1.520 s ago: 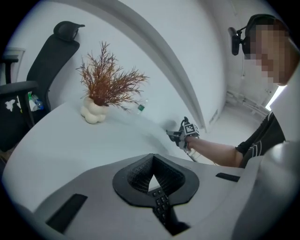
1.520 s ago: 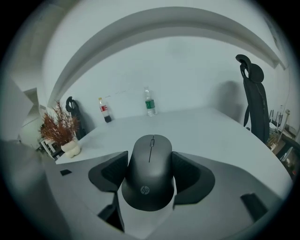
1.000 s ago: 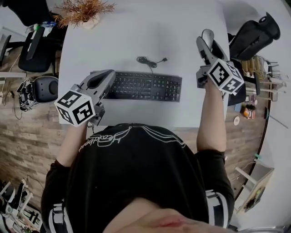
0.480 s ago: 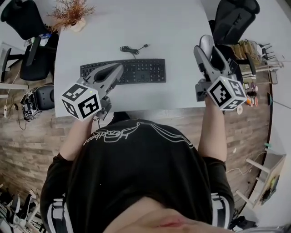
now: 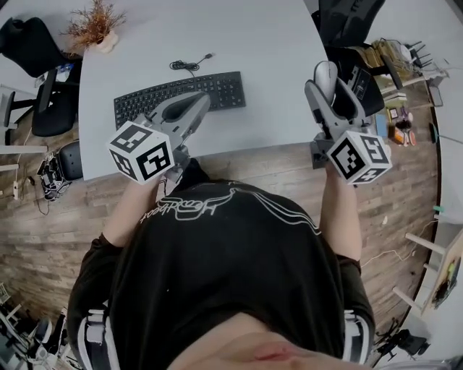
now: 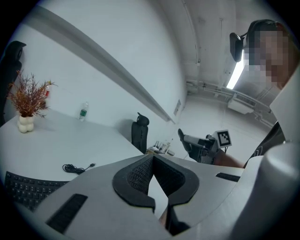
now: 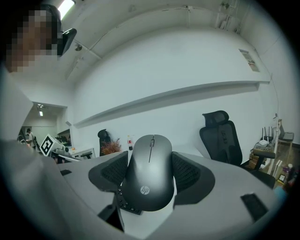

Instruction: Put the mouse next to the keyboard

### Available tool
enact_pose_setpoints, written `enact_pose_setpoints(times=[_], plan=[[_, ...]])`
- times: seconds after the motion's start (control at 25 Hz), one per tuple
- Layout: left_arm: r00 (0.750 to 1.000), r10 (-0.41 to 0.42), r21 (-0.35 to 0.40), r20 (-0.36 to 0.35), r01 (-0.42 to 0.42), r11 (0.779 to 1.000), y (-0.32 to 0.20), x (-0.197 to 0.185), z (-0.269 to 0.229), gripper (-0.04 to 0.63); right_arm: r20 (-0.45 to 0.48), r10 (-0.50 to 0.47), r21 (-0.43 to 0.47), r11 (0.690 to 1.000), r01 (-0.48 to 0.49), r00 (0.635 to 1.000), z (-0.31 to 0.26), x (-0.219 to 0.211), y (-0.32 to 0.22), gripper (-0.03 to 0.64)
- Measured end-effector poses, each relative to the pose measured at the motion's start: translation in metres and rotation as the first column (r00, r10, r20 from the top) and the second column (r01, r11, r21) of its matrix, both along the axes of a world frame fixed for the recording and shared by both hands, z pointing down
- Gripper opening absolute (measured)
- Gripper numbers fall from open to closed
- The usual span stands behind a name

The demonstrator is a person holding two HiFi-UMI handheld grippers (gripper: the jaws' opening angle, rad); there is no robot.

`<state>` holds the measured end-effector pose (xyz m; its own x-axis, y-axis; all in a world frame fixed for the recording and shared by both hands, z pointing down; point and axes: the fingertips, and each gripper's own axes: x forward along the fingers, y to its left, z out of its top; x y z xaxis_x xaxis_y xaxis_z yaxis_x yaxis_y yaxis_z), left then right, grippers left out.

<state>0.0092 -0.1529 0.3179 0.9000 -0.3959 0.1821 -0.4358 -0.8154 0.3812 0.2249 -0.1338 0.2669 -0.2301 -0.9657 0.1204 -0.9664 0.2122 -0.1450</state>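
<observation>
A dark grey mouse (image 5: 326, 72) (image 7: 150, 187) sits between the jaws of my right gripper (image 5: 329, 85) (image 7: 151, 164), which is shut on it, held at the right edge of the white table (image 5: 253, 43). The black keyboard (image 5: 181, 95) (image 6: 23, 190) lies on the table's left half, well to the left of the mouse. My left gripper (image 5: 197, 103) (image 6: 151, 159) hovers over the keyboard's front right part. Its pads meet at the tips with nothing between them.
A coiled black cable (image 5: 187, 65) lies just behind the keyboard. A dried plant in a pot (image 5: 94, 29) stands at the table's far left corner. Black office chairs stand to the left (image 5: 29, 43) and to the right (image 5: 347, 22). Wooden floor lies in front.
The view has swung and pulled back towards the table's front edge. My left gripper has shifted from the keyboard's left end to its right part. The right gripper keeps hold of the mouse.
</observation>
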Motion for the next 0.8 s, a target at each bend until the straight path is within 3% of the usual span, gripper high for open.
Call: enact_pose_setpoints(times=[0.28, 0.8], plan=[[0.999, 0.043, -0.013, 0.019, -0.043, 0.999, 0.011, 0.03, 0.008, 0.008, -0.012, 0.031, -0.032, 0.999, -0.031, 0.999, 0.023, 0.014, 0.021, 0.267], [0.99, 0.114, -0.066, 0.08, -0.109, 0.992, -0.013, 0.068, 0.035, 0.008, -0.053, 0.046, -0.128, 0.99, -0.053, 0.998, 0.073, 0.019, 0.005, 0.265]])
